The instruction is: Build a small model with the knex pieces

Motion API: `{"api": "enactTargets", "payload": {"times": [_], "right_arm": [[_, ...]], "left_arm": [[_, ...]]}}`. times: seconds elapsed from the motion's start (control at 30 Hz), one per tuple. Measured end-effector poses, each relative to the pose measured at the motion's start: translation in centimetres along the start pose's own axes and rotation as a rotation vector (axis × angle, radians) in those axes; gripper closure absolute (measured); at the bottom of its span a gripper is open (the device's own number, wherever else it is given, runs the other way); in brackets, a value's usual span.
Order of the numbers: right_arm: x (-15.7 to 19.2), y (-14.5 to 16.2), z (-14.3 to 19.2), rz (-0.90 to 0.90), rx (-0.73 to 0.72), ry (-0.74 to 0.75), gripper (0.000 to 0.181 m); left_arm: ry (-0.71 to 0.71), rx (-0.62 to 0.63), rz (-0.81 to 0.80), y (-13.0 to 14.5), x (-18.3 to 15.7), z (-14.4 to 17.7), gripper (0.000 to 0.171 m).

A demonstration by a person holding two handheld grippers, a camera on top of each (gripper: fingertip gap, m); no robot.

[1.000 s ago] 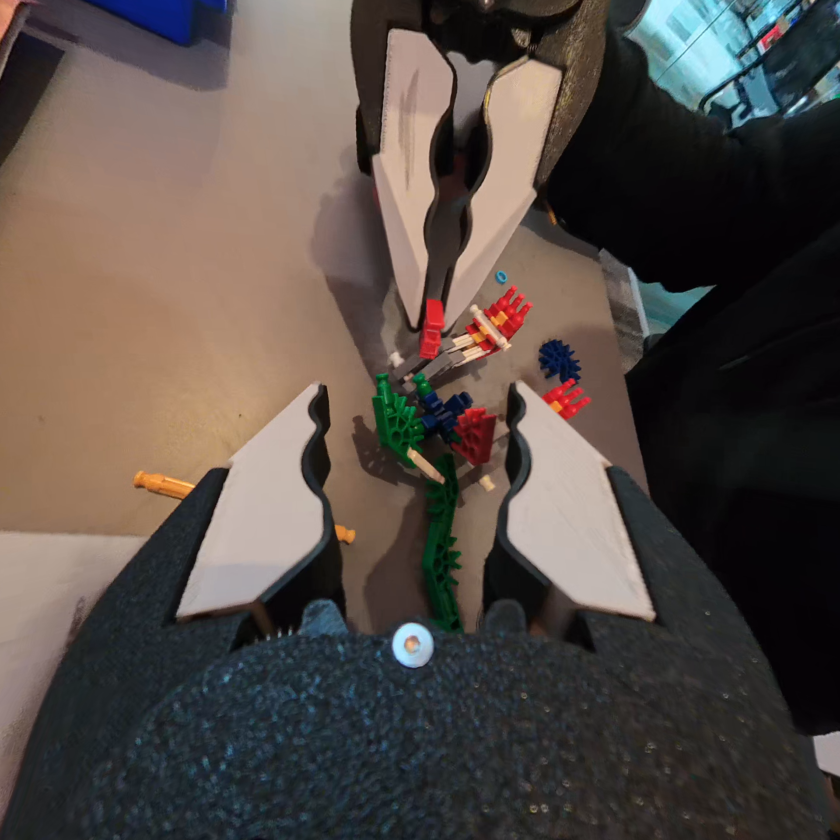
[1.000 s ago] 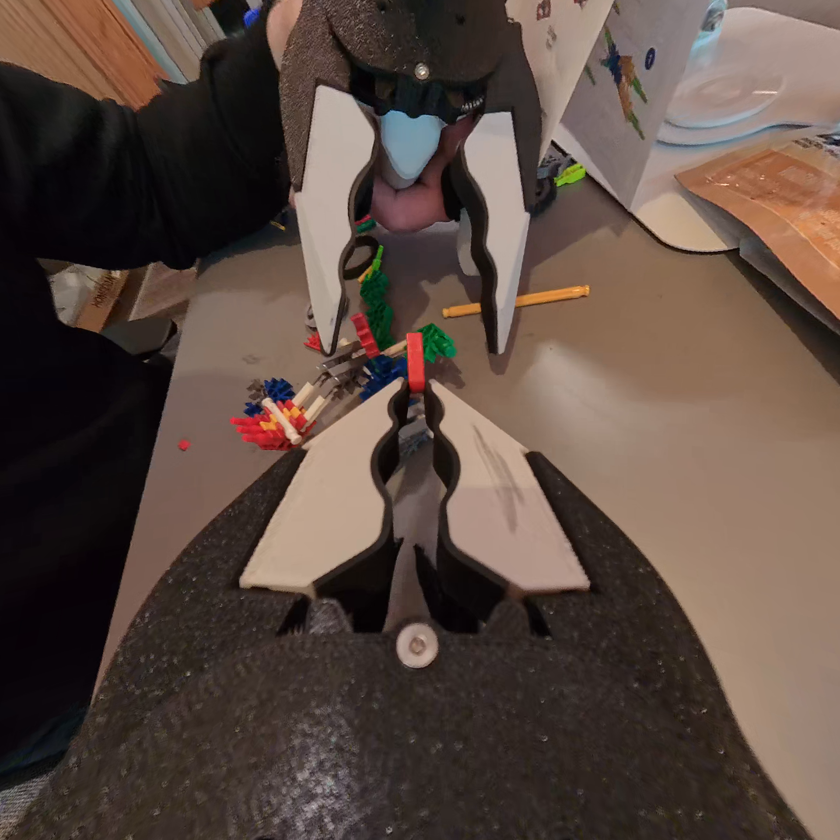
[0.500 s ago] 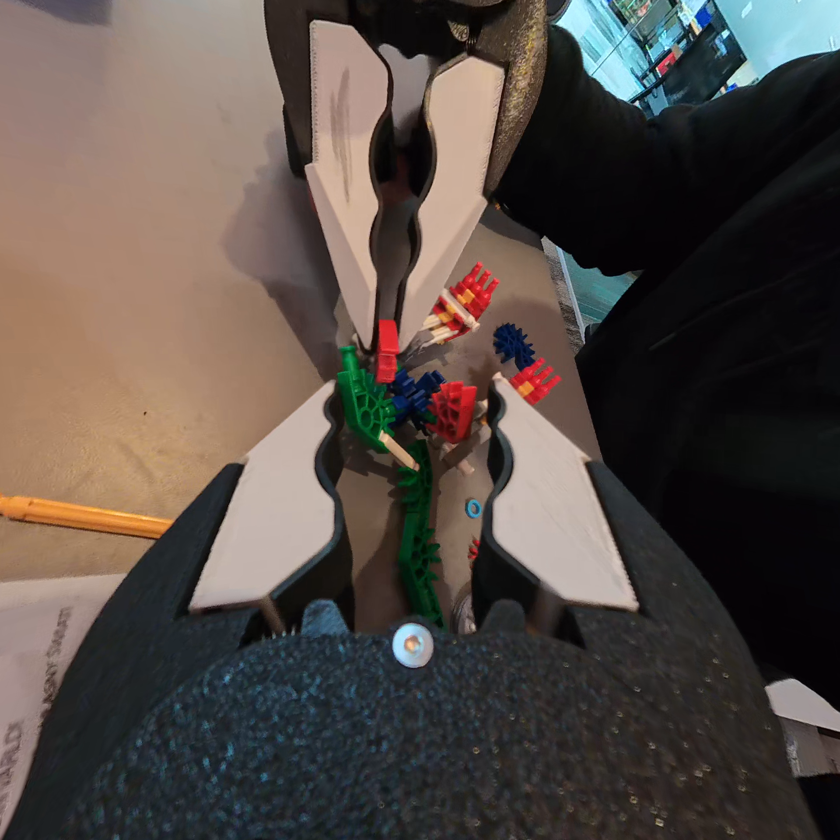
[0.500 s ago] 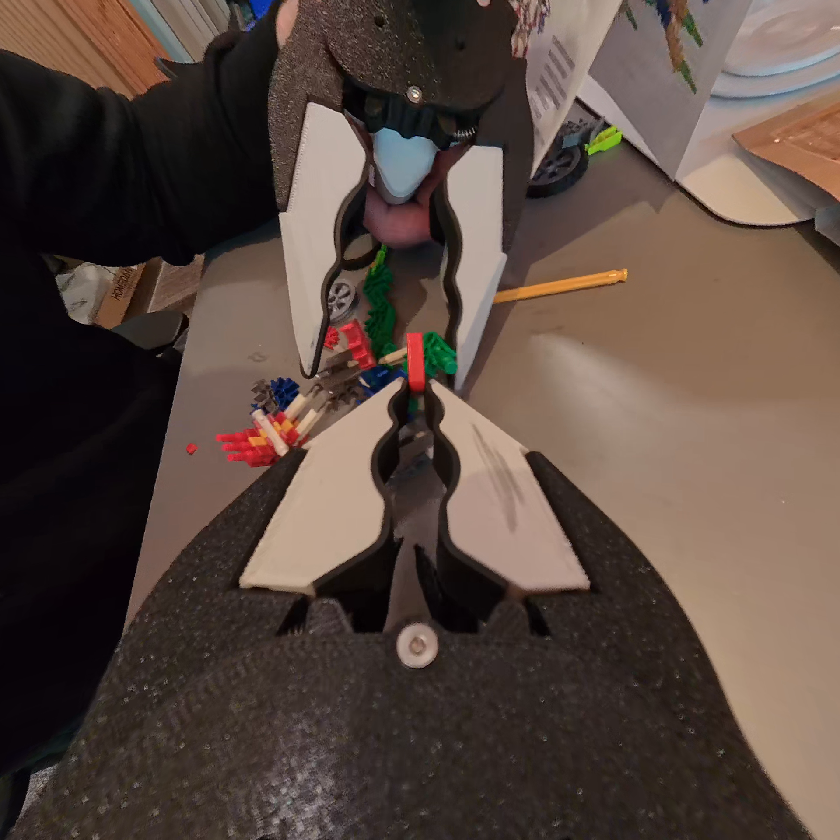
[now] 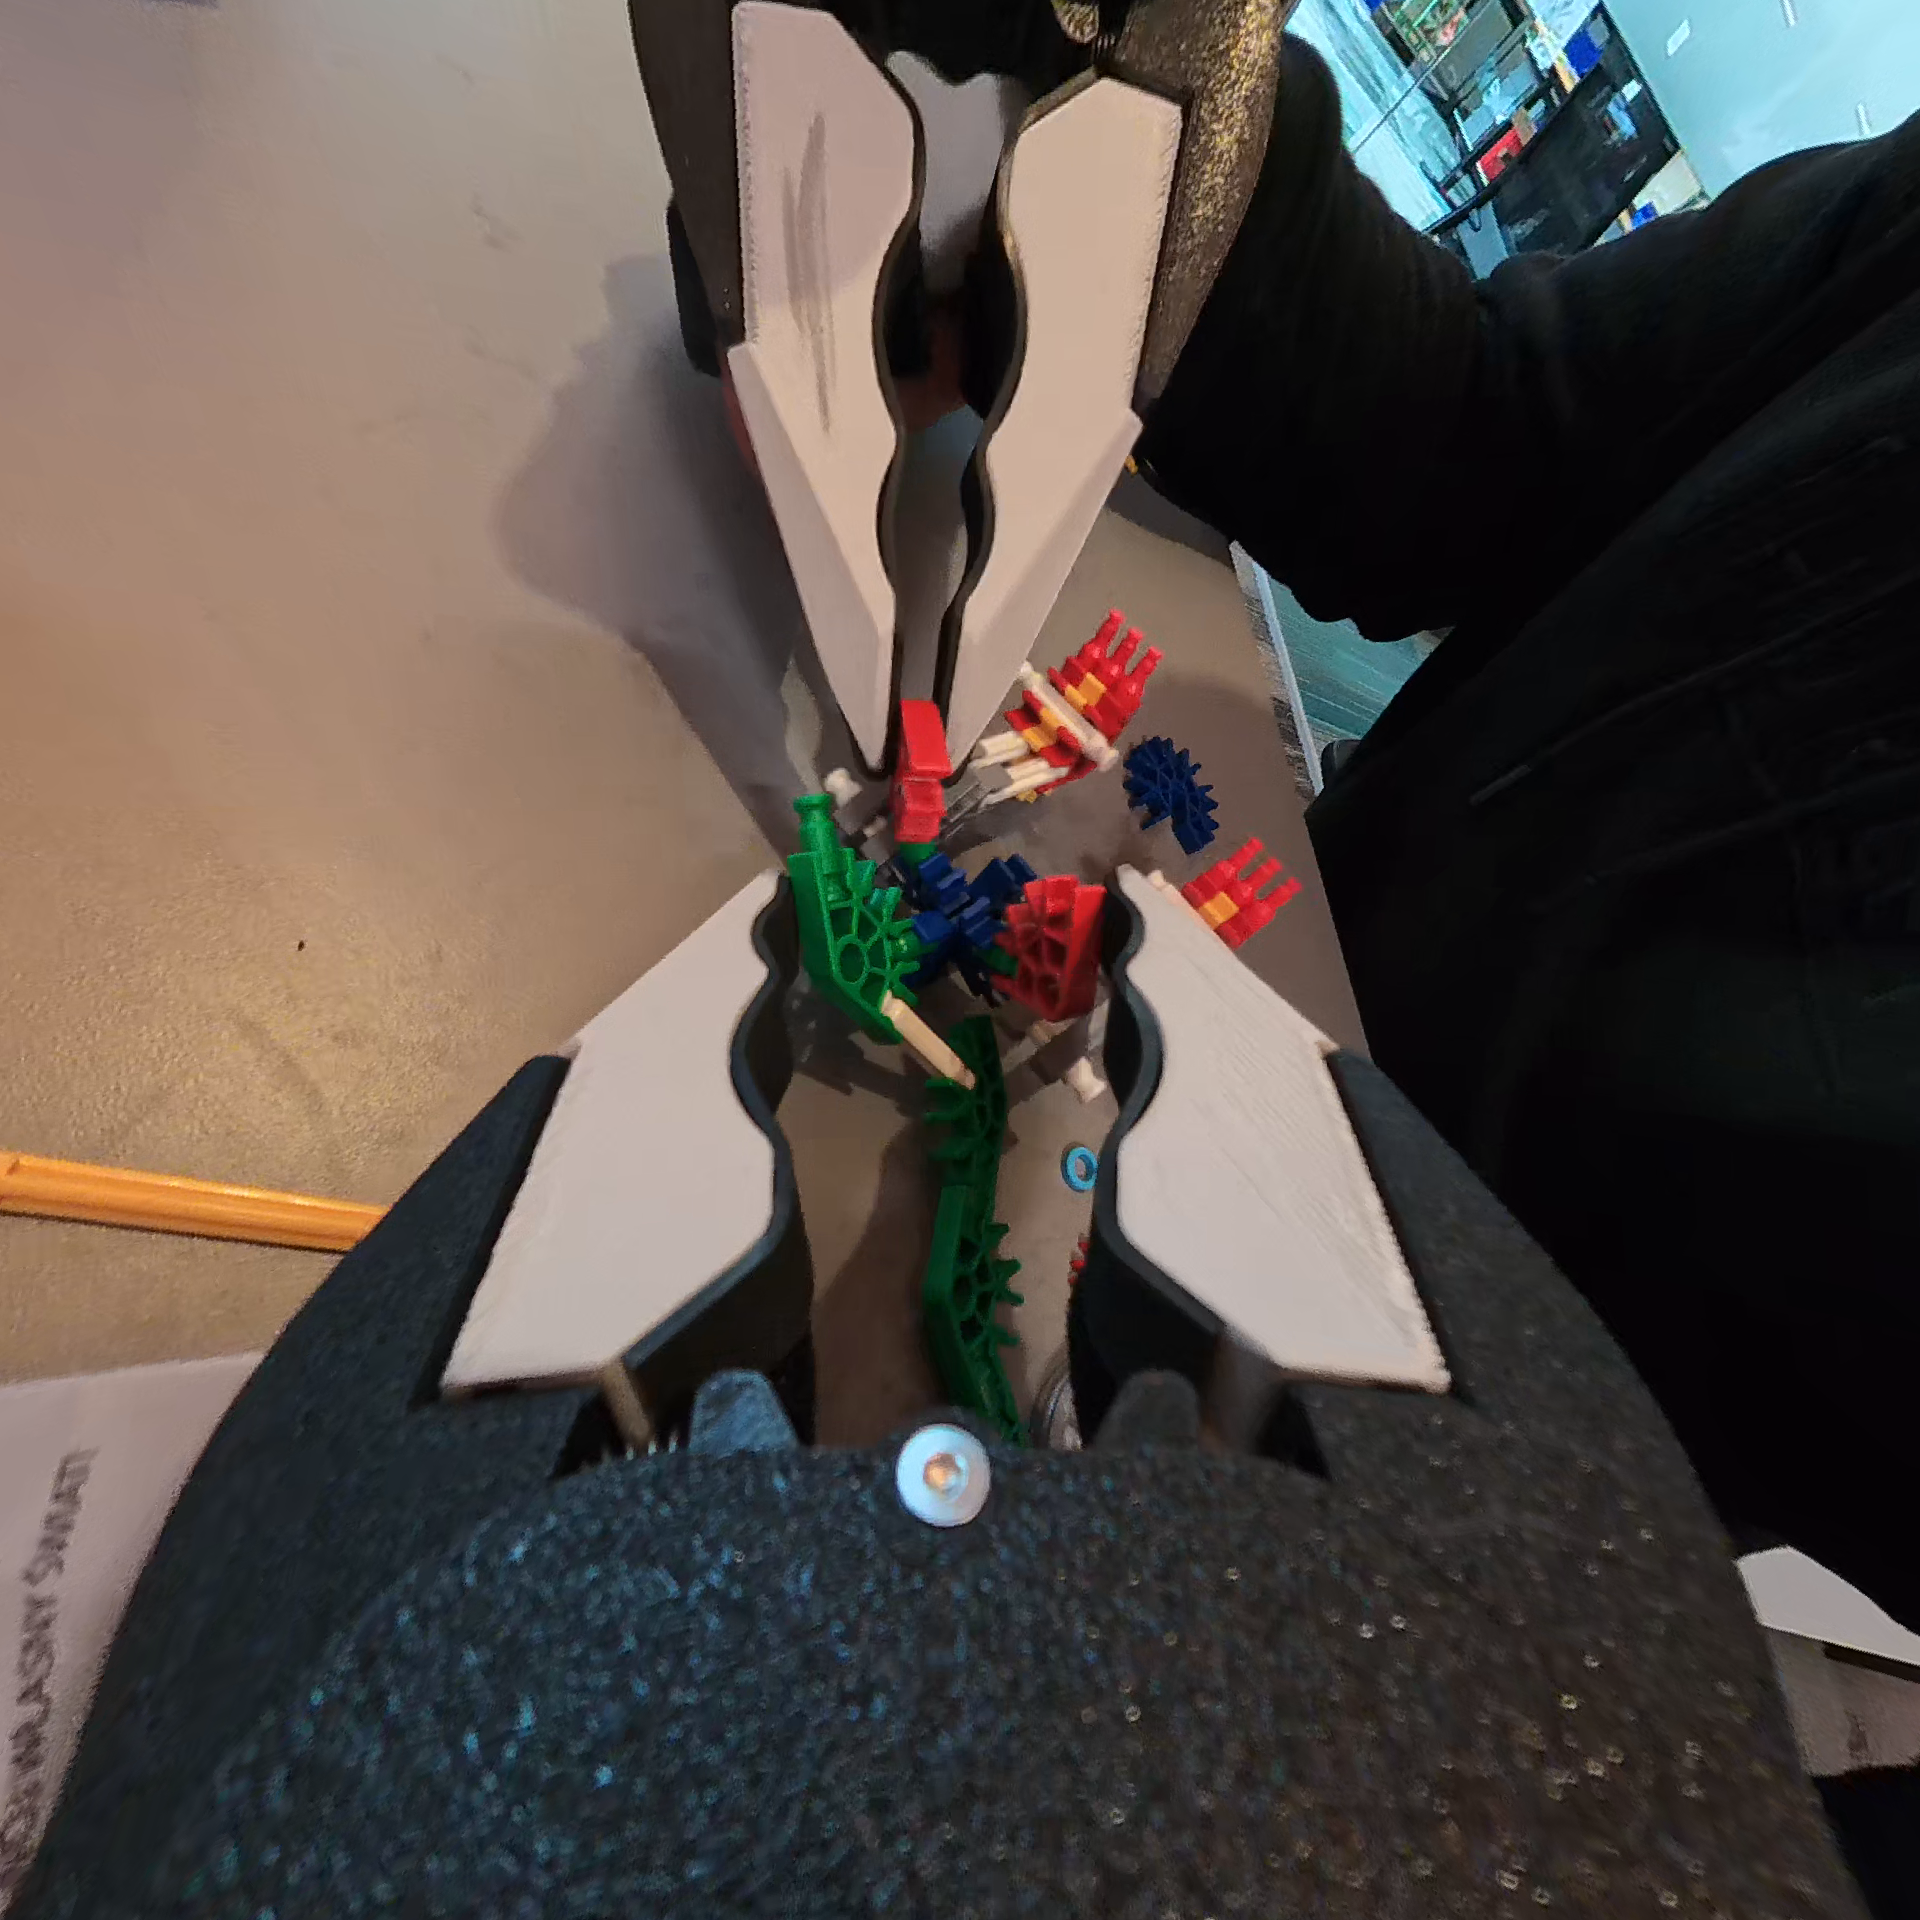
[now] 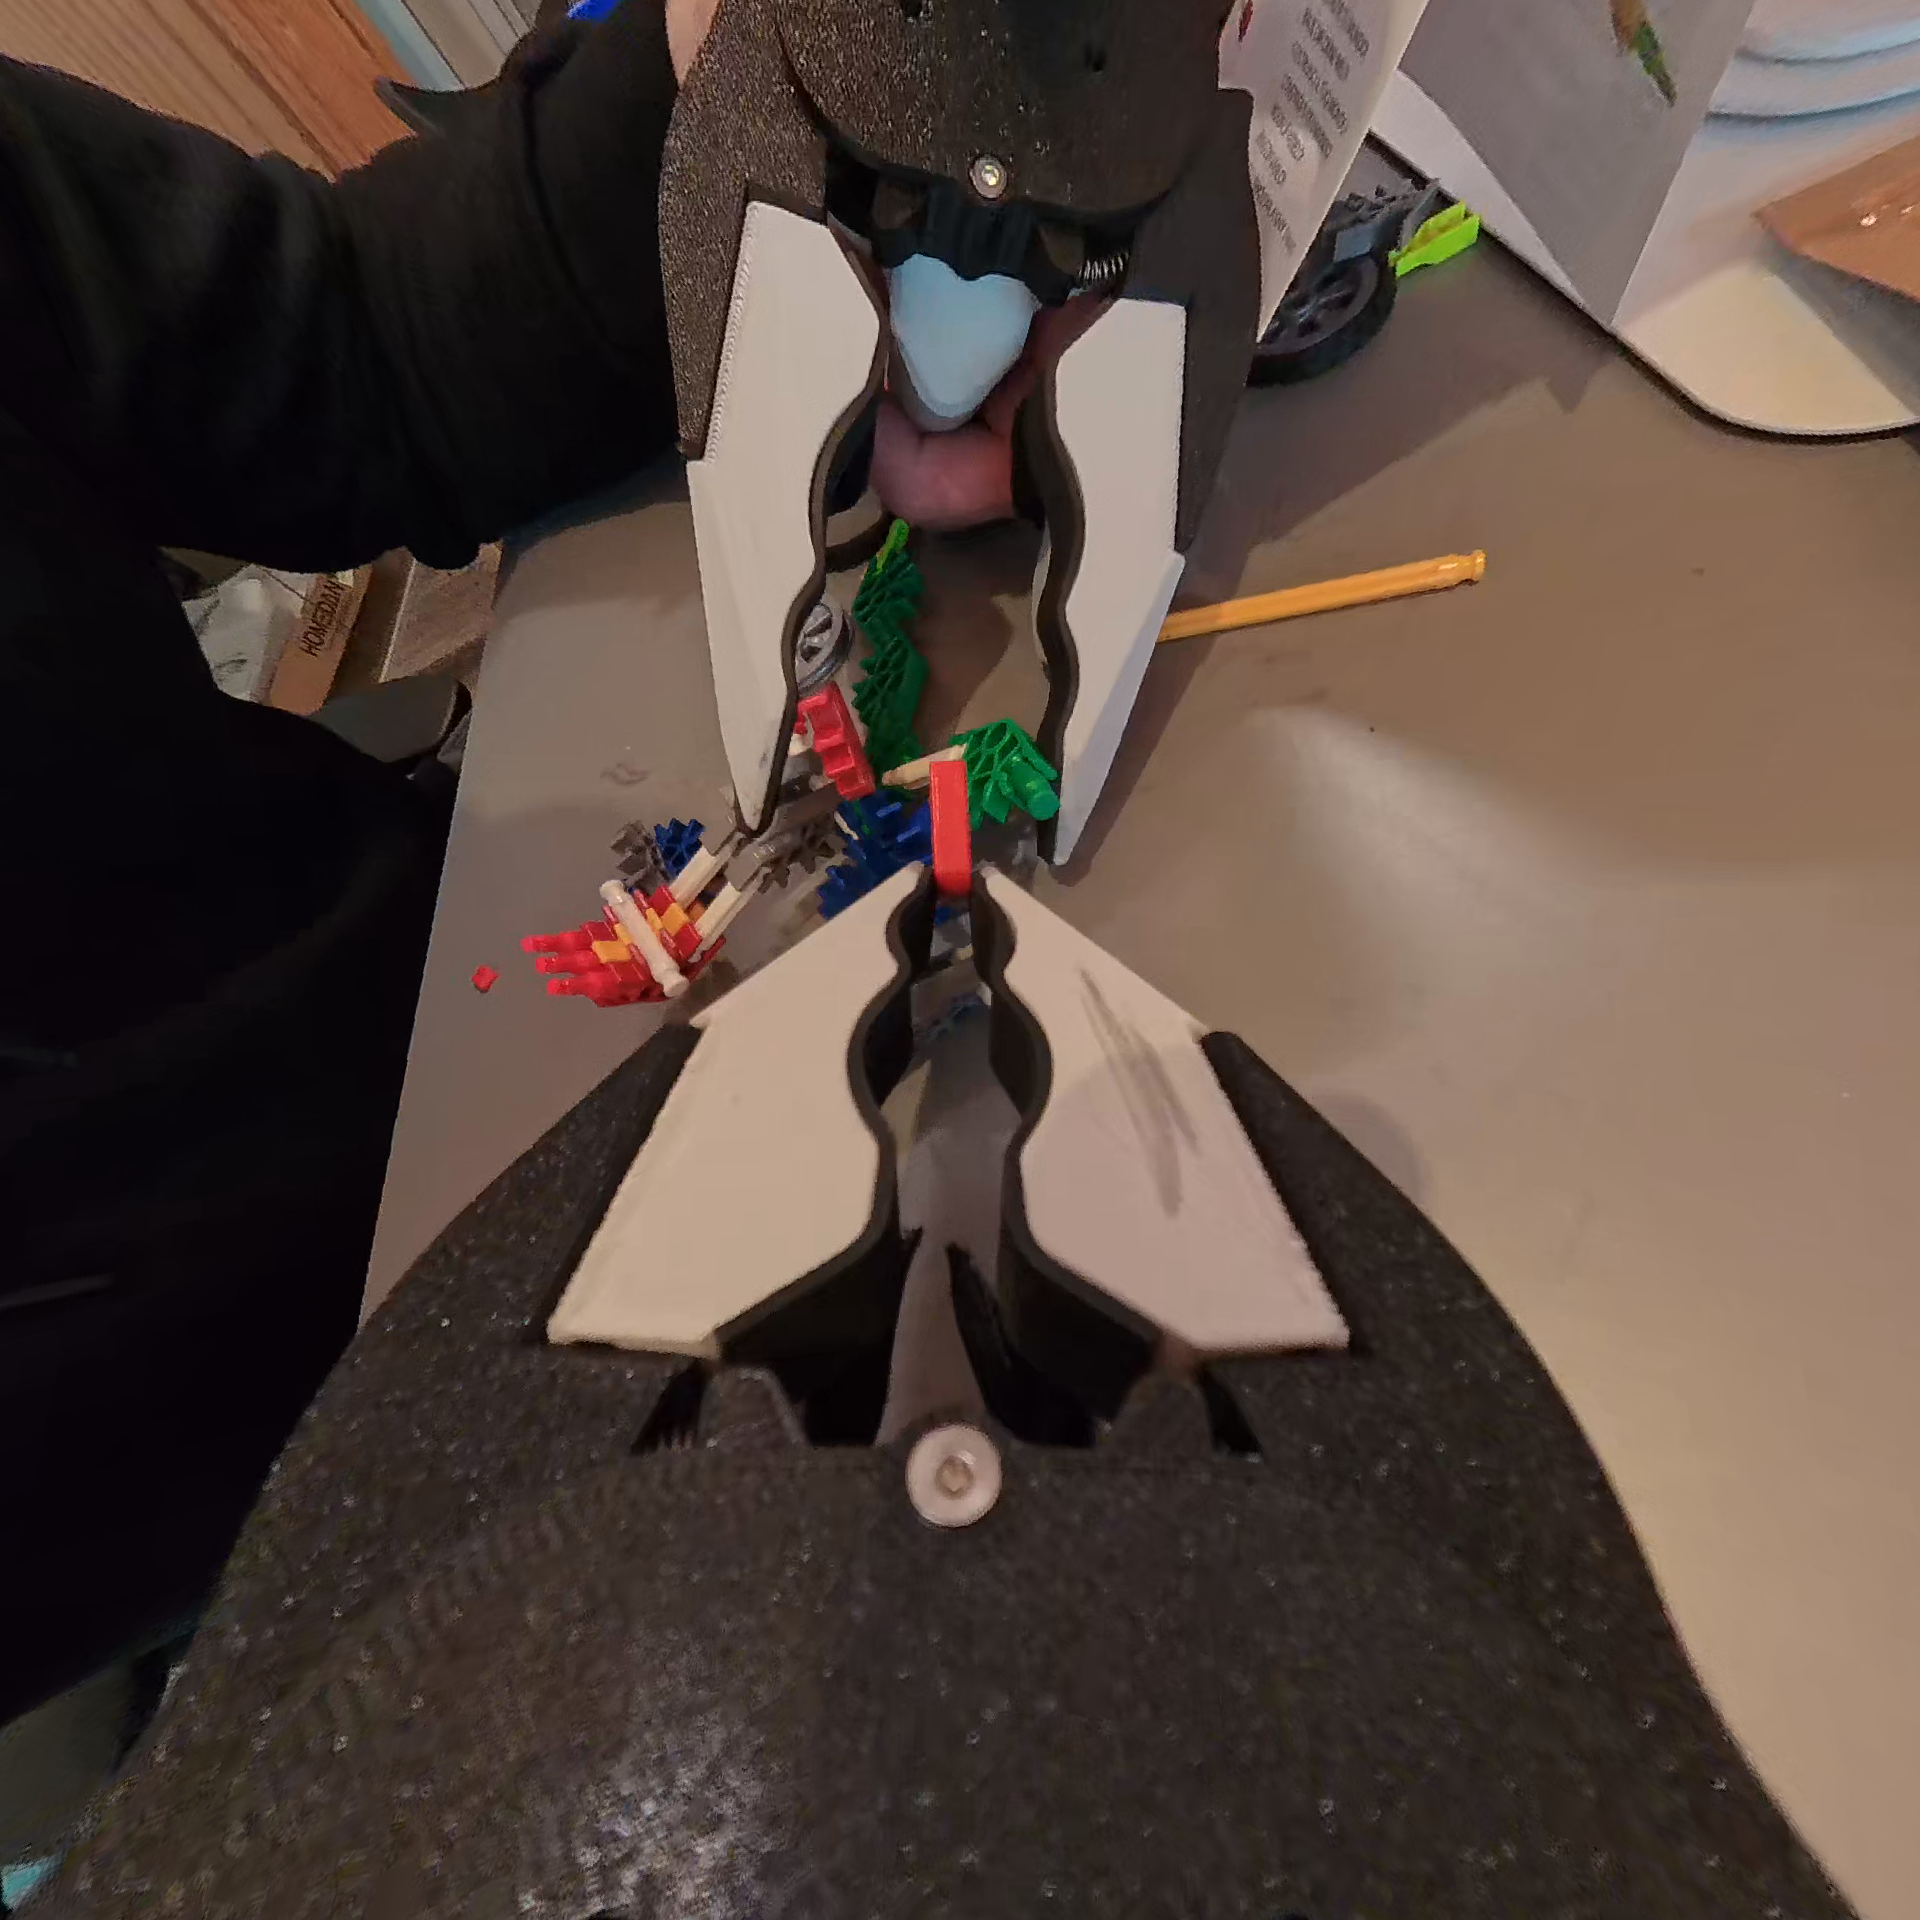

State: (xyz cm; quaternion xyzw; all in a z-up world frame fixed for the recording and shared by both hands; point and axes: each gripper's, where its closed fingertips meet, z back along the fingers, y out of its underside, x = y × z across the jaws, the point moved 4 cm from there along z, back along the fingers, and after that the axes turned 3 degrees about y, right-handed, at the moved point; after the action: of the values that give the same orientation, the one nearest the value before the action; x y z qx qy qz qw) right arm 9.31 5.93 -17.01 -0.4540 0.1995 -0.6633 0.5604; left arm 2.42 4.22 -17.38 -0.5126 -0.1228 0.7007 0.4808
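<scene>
While the small red connector (image 6: 948, 826) sits pinched at the very tips of my right gripper (image 6: 948, 883), its long axis runs straight out along the fingers, standing up from the jaws and pointing at the toy build in front. Right jaws are narrow, closed on that piece & nothing else. Just past it lies the build: a green fan connector (image 5: 847, 930), blue snowflake piece (image 5: 956, 914) and red fan connector (image 5: 1049, 951) joined together, w/ a green chain of connectors (image 5: 971, 1226) trailing back from them across the grey worktop (image 5: 312, 623). My left gripper (image 5: 945, 894) faces the right one from the opposite side, jaws wide, straddling that cluster; green fan near one fingertip, red fan by the other, neither clearly touched. So left is nearer the build, right is nearer the red piece. Farther out: a red-and-white bundle (image 6: 623, 940), a loose blue piece (image 5: 1172, 795), an orange rod (image 6: 1320, 592) and a small wheel (image 6: 1325, 312).
</scene>
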Motion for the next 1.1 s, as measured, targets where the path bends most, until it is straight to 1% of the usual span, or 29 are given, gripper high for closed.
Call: {"api": "enactTargets", "payload": {"times": [0.1,0.23,0.37,0.5,0.77,1.1], "right_arm": [[0.08,0.11,-0.07,0.004,0.012,0.005,0.176],[0.49,-0.45,0.27,0.013,-0.014,0.001,0.176],[0.53,0.09,-0.19,0.006,0.02,0.001,0.176],[0.44,0.1,-0.2,-0.006,0.021,0.007,0.176],[0.19,0.15,-0.31,-0.062,0.006,-0.004,0.176],[-0.23,-0.02,-0.59,-0.112,-0.021,0.023,0.176]], "left_arm": [[0.006,0.001,0.003,0.01,-0.09,-0.11,0.115],[0.002,-0.003,0.004,-0.03,-0.04,-0.08,0.115],[0.001,-0.005,0.004,-0.03,-0.04,-0.06,0.116],[0.001,-0.01,0.01,-0.05,0.01,0.0,0.116],[0.001,-0.027,0.03,-0.04,0.04,0.13,0.117],[-0.028,-0.078,0.059,0.01,0.05,0.52,0.117]]}}
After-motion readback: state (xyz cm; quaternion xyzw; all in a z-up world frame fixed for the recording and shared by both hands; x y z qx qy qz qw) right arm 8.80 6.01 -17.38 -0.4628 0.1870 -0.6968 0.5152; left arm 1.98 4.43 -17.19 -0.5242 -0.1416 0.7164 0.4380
